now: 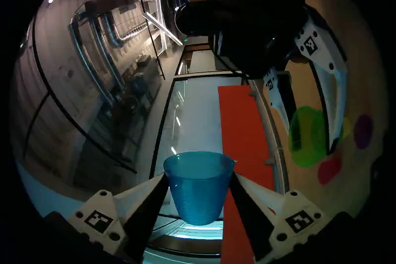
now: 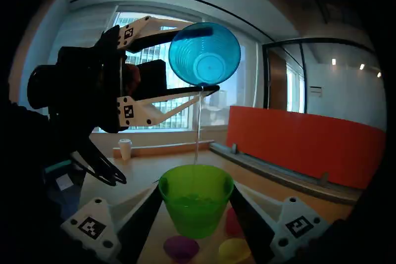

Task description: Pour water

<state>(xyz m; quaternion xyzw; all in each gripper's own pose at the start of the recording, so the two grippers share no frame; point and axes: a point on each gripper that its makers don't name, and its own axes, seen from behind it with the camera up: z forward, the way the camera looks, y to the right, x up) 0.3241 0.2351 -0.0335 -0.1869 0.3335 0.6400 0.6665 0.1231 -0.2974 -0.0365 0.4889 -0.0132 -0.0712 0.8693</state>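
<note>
1. While tipped sideways, the translucent blue plastic cup (image 2: 204,53) sits clamped in the left tongs (image 1: 199,177).
2. A thin water stream (image 2: 198,125) falls from its rim.
3. Right tongs (image 2: 196,187) grip the translucent green plastic cup (image 2: 196,209) directly below.

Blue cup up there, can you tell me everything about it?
The blue cup looks like see-through plastic with fine ridges round its sides and a flat bottom. The left tongs squeeze it, one finger on each side. It is tipped on its side in the air, and a thin stream of water runs from its rim down into the green cup below.
</note>
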